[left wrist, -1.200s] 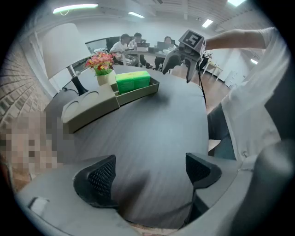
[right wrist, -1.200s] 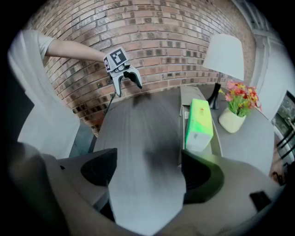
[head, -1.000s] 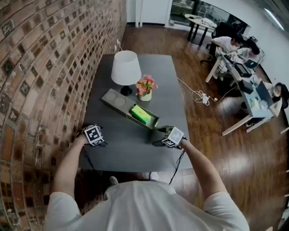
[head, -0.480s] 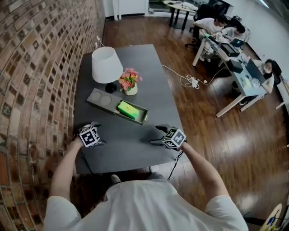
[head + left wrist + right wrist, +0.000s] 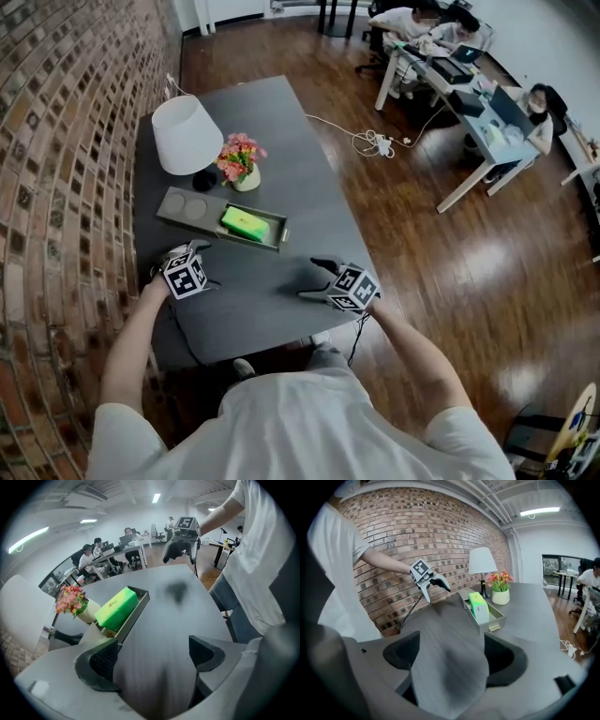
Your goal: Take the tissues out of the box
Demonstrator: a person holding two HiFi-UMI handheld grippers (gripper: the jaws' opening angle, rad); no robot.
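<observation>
With your left claw point(image 5: 154, 663) and right claw point(image 5: 449, 659) both wide open and empty near the box point(image 5: 208, 216), gently pinch the probably soft, light green tissue pack point(image 5: 244, 223) inside it across its narrow width.

From the head, high above, steeply down on the whole tabletop point(image 5: 267, 286). From the left gripper point(image 5: 152, 656), low over it, across toward the office desks point(image 5: 122, 550). From the right gripper point(image 5: 450, 656), equally low, toward the brick wall point(image 5: 393, 536). Shared by all three: green pack point(image 5: 246, 222), flowers point(image 5: 239, 157).
</observation>
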